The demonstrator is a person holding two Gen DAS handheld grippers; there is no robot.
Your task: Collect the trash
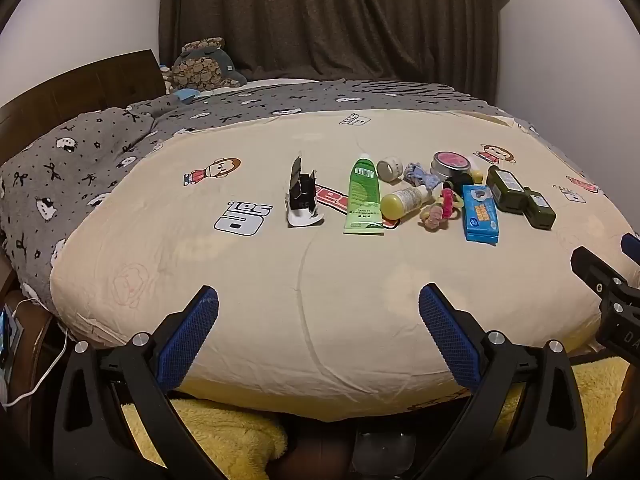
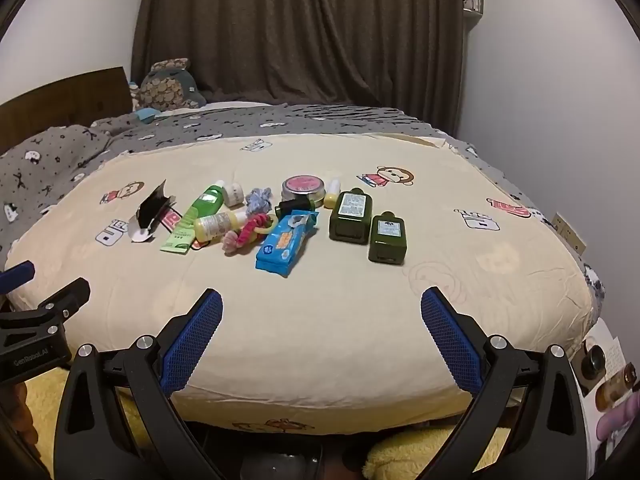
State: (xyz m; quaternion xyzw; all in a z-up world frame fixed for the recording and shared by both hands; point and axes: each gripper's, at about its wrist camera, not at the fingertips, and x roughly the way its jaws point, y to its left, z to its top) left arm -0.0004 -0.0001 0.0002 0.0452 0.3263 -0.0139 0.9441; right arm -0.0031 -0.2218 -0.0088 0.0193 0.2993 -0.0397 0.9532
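Observation:
Small items lie in a row across the cream bedspread (image 1: 280,280): a torn black-and-white carton (image 1: 303,196) (image 2: 150,216), a green tube (image 1: 363,200) (image 2: 196,220), a yellow bottle (image 1: 404,200) (image 2: 218,224), a blue tissue pack (image 1: 480,214) (image 2: 286,242) and two dark green bottles (image 1: 520,196) (image 2: 366,226). My left gripper (image 1: 319,300) hovers open over the bed's near edge, well short of the items. My right gripper (image 2: 321,302) is open too, nothing between its blue pads, the blue pack just ahead.
Behind the row sit a round pink-lidded tin (image 2: 303,188), a white tape roll (image 1: 389,168), hair ties (image 2: 252,232) and a bluish scrunchie (image 2: 258,199). A grey patterned duvet (image 1: 80,160) and a plush toy (image 1: 204,66) lie far left. Yellow fleece (image 1: 224,428) shows below the bed edge.

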